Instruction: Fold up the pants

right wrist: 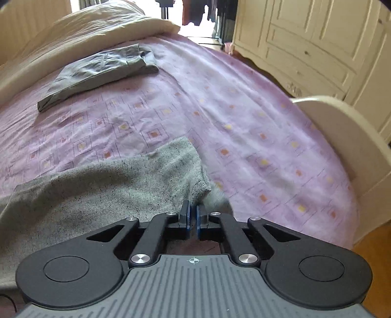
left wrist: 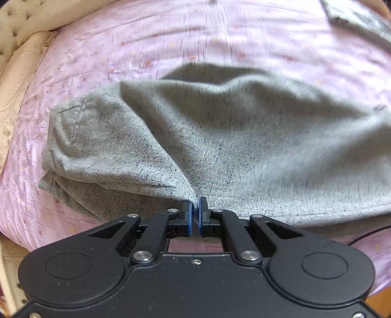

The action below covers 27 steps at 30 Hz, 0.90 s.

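Light grey speckled pants (left wrist: 232,137) lie across the pink bed sheet (left wrist: 146,49), partly doubled over, with a folded end at the left. My left gripper (left wrist: 194,208) is shut on the near edge of the pants, and the cloth rises in a ridge from its tips. In the right wrist view the same pants (right wrist: 97,190) spread to the left. My right gripper (right wrist: 193,212) is shut on the pants' near right corner, where a cuff hangs beside the fingers.
A folded dark grey garment (right wrist: 102,71) lies further up the bed; its corner shows in the left wrist view (left wrist: 356,17). A cream duvet (right wrist: 92,27) is bunched beyond it. A cream footboard (right wrist: 347,137) and cabinet (right wrist: 317,41) stand to the right. A black cable (left wrist: 366,234) runs nearby.
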Available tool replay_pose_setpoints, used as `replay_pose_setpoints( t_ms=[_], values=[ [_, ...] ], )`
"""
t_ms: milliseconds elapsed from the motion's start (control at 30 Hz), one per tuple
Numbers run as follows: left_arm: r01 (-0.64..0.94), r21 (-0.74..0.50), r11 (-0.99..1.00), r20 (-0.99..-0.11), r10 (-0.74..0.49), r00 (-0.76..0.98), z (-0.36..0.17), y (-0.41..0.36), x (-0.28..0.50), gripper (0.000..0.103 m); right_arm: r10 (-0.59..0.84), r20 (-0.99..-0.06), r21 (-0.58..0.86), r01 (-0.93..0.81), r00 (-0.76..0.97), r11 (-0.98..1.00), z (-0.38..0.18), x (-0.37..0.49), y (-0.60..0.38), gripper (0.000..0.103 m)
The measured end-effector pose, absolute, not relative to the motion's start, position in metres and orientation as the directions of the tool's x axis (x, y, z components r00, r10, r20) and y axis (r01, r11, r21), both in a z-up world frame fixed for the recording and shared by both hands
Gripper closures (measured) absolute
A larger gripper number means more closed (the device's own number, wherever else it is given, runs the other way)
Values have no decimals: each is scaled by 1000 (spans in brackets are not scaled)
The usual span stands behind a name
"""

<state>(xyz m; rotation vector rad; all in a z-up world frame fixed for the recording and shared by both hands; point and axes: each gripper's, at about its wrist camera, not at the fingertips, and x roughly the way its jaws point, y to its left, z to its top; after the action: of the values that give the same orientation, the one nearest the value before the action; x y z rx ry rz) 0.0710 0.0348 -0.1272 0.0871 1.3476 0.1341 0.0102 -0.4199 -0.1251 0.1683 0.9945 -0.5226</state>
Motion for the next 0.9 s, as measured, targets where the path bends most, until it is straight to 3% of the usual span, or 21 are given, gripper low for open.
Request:
replay_pose_setpoints(
  t_ms=[200,233,367,500,567,900],
  values=[
    [1,197,980,-975,196,105,-173,23,71,88,-310,-885,-99,510,348,854,-154,17,-433,97],
    [10,208,978,-972,206,111,-173,21,71,83,-310,-884,-100,506,350,857,-150,18,-431,96],
    [-1,197,980,-970,195,143,-155,22,65,82,-337,-866,-125,491,371,862,-136,11,-424,87],
    [-34,167,985,-972,170,161,-133,34,51,77,-343,-827,-113,467,444,877,-118,-4,-408,87],
    [-62,168,984,-969,177,173,-124,44,43,60,-324,-806,-101,424,495,900,-109,-13,-394,87],
    [-158,245,957,-948,270,168,-123,135,54,58,-32,-786,-26,19,617,999,-91,-15,-264,87]
  ],
)
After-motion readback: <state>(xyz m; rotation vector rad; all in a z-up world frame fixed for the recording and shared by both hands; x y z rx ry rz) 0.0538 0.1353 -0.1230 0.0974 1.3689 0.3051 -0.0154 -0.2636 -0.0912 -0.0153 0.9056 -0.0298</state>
